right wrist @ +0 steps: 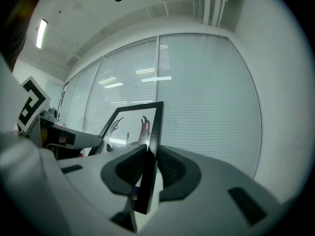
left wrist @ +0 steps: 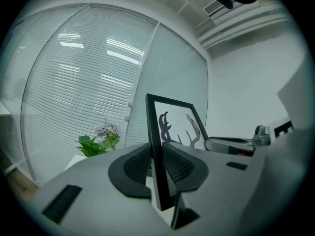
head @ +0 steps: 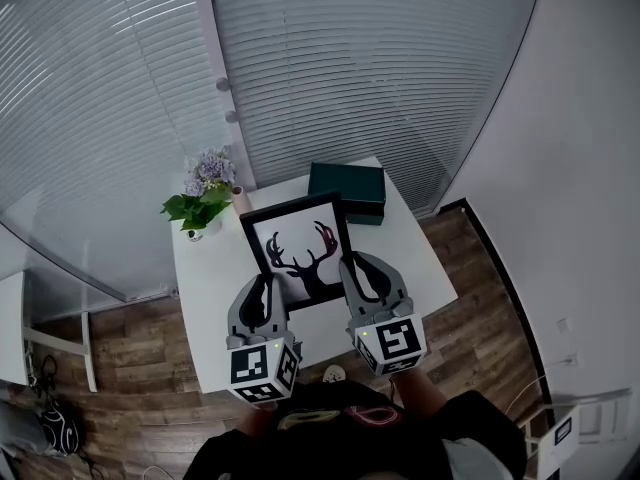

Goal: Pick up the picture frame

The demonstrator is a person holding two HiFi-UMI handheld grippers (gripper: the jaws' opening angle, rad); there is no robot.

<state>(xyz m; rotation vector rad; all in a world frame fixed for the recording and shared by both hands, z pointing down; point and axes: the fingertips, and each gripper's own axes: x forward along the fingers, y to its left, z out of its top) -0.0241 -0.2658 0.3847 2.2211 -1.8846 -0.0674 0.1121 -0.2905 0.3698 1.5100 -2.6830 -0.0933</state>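
Note:
The picture frame (head: 297, 246) is black-edged with a dark antler print on white, and I hold it upright above the white table (head: 215, 268). My left gripper (head: 265, 298) is shut on its left edge, which stands between the ribbed pads (left wrist: 140, 166) in the left gripper view as a black bar (left wrist: 156, 151). My right gripper (head: 358, 280) is shut on the right edge of the frame (right wrist: 147, 156), whose glass (right wrist: 129, 124) reflects the blinds. Each gripper shows in the other's view, at the far side of the frame.
A dark green box (head: 347, 192) lies at the table's far right corner. A small pot of purple flowers and green leaves (head: 203, 196) stands at the far left corner, also in the left gripper view (left wrist: 98, 140). Window blinds (head: 330, 58) run behind; wood floor (head: 480, 298) surrounds the table.

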